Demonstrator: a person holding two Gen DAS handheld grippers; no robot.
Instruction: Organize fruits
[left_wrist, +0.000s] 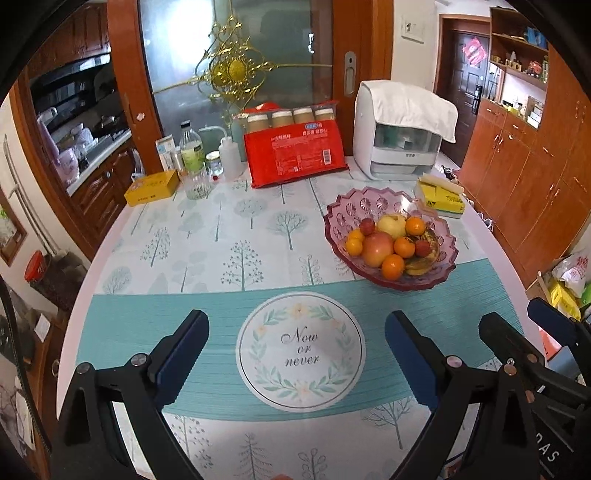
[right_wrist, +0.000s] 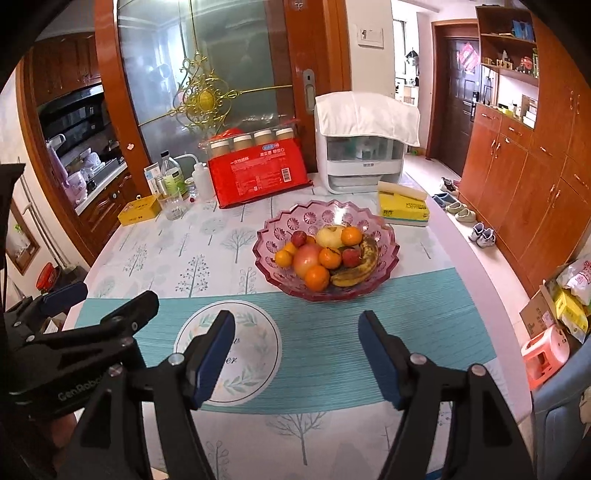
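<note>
A pink glass fruit bowl (left_wrist: 340, 214) (right_wrist: 384, 236) stands on the table's right half. It holds several oranges (right_wrist: 317, 277), a red apple (right_wrist: 306, 259), a yellow apple (right_wrist: 329, 236), a dark-spotted banana (right_wrist: 360, 267) and small red fruits (right_wrist: 350, 257). My left gripper (left_wrist: 297, 354) hangs open over the round "Now or never" mat print (left_wrist: 301, 356), nothing between its fingers. My right gripper (right_wrist: 297, 356) is open and empty too, over the teal band just in front of the bowl. Each gripper shows at the edge of the other's view.
At the table's back stand a red package (left_wrist: 295, 153), a white appliance under a cloth (left_wrist: 400, 129), bottles and a glass (left_wrist: 195, 181), and yellow boxes (left_wrist: 151, 188) (left_wrist: 441, 195). Wooden cabinets (right_wrist: 524, 184) line the right wall, with shoes (right_wrist: 480, 236) on the floor.
</note>
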